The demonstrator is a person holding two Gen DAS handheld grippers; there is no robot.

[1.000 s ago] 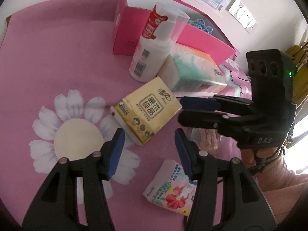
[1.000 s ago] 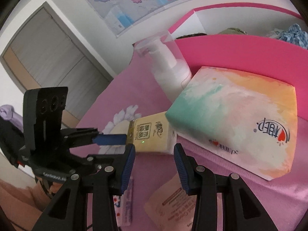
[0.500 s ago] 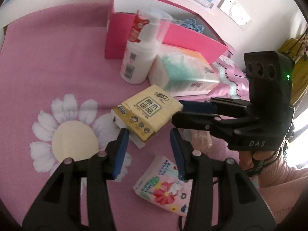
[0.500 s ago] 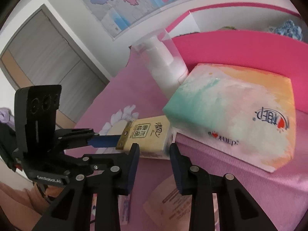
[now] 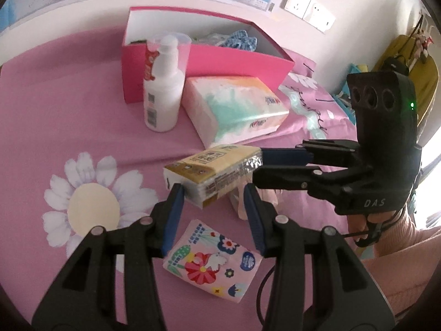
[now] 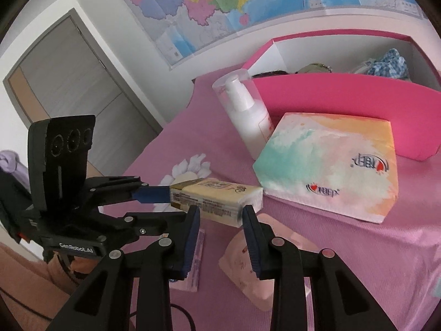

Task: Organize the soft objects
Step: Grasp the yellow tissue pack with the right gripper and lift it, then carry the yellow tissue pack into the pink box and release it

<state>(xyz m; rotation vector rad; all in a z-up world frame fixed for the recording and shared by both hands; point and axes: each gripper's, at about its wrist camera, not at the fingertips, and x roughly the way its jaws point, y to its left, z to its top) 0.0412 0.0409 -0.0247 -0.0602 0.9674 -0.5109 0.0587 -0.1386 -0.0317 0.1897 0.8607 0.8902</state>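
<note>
- The yellow tissue pack point(image 5: 212, 171) is a soft, squarish brick in glossy printed film. A gold band wraps one end and the paper layers show white along its side.
- It sits tilted, one long edge up, near the middle of the pink bedspread point(image 5: 69, 110). It lies just in front of the pastel tissue pack point(image 5: 237, 107).
- My left gripper point(image 5: 213, 212) is at a medium gap. The yellow pack's low corner is right at the fingertips, and the ribbed blue pads point(image 5: 173, 215) have nothing between them further back.
- My right gripper point(image 6: 220, 218) comes in from the side, its jaws fairly narrow, with the pack lying across its tips. I cannot tell whether the pads are actually clamping it.
- The pastel pack is bigger and pillowy, washed in green, peach and white, and leans on the pink box point(image 5: 242, 60).
- That box is stiff card with a white inside, at the far edge of the bedspread. Blue checked cloth point(image 5: 239, 38) lies in it.
- A white plastic pump bottle point(image 5: 162, 96) with a clear cap stands upright against the box front.
- A flat floral tissue packet point(image 5: 212, 264) lies near the bedspread's near edge, under my left fingers.
- A crinkly pale pink pouch point(image 6: 248, 273) lies beside it.
- A printed white daisy point(image 5: 93, 207) marks the fabric to the left.
</note>
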